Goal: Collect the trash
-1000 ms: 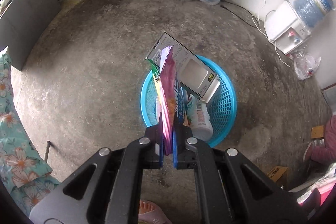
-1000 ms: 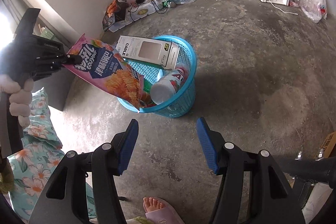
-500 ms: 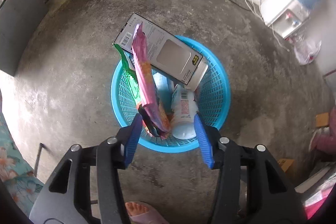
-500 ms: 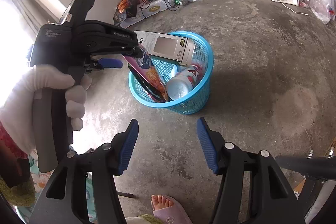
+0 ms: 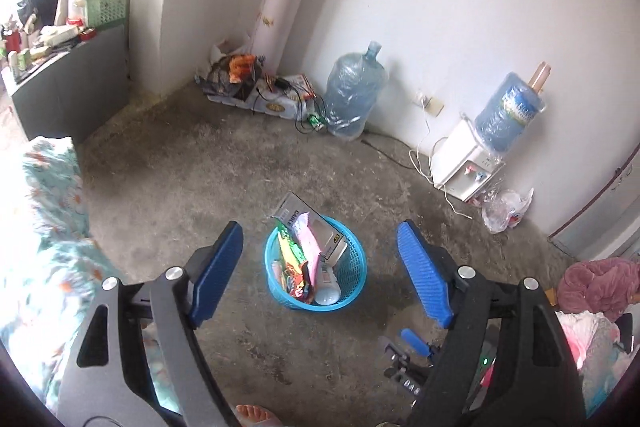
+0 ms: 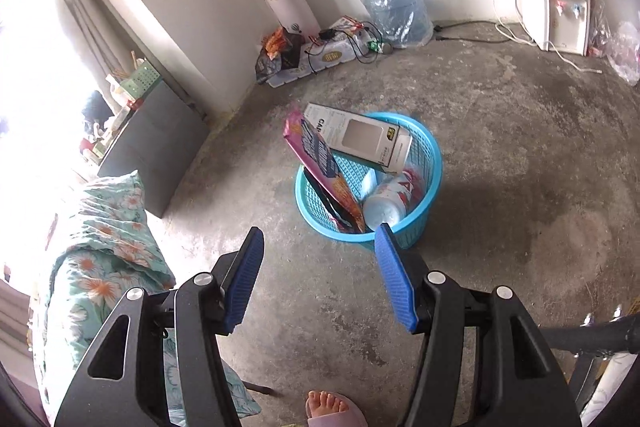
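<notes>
A blue mesh basket stands on the concrete floor; it also shows in the right wrist view. In it are a grey cable box, a pink snack bag leaning on the left rim, a white bottle and other wrappers. My left gripper is open and empty, high above and behind the basket. My right gripper is open and empty, just short of the basket's near rim.
Along the far wall are a water jug, a water dispenser, a rolled mat, cables and a plastic bag. A floral bedcover lies left, a grey cabinet behind it. A bare foot is below.
My left gripper opened and let go of the pink snack bag, which now rests in the basket. It then pulled up and back. The right gripper stayed open and hardly moved.
</notes>
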Demonstrator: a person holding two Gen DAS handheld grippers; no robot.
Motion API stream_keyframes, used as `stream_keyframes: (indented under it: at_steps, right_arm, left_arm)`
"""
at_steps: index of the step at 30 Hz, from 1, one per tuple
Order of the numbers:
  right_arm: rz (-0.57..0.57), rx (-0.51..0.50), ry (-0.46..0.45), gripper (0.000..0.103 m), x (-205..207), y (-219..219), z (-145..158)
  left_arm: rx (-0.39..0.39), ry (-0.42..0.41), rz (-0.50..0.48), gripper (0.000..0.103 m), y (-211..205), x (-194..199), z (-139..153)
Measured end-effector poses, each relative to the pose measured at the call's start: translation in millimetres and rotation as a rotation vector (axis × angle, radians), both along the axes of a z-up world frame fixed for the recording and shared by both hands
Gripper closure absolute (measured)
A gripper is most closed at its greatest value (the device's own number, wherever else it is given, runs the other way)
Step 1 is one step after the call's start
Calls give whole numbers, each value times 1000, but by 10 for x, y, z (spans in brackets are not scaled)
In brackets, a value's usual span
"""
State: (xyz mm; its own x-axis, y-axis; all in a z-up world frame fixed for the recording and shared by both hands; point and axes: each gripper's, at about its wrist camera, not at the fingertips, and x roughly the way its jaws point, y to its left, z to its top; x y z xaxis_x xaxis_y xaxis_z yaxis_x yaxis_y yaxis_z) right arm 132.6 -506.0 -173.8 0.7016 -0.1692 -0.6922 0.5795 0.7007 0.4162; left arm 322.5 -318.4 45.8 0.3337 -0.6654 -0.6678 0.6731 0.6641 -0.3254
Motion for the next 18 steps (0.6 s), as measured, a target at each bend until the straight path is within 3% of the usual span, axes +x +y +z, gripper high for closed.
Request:
stream_keyframes:
  at_steps: [3, 9, 15, 18]
  right_arm:
    - [40, -79, -31, 46, 6, 208, 312]
    - [159, -236, -139, 33, -25, 851, 1020]
    - [271, -420, -226, 8, -160, 1530, 1570]
    - [316, -483, -224, 6, -239, 1823, 1736]
  left_arm:
    - [-16, -21, 78, 20, 753, -304, 179]
    - [-11, -42, 317, 14, 1944, -951, 192]
    - [5, -130, 553, 9, 2591, -1521, 161]
    - [62, -164, 673, 9, 2680, -1712, 119]
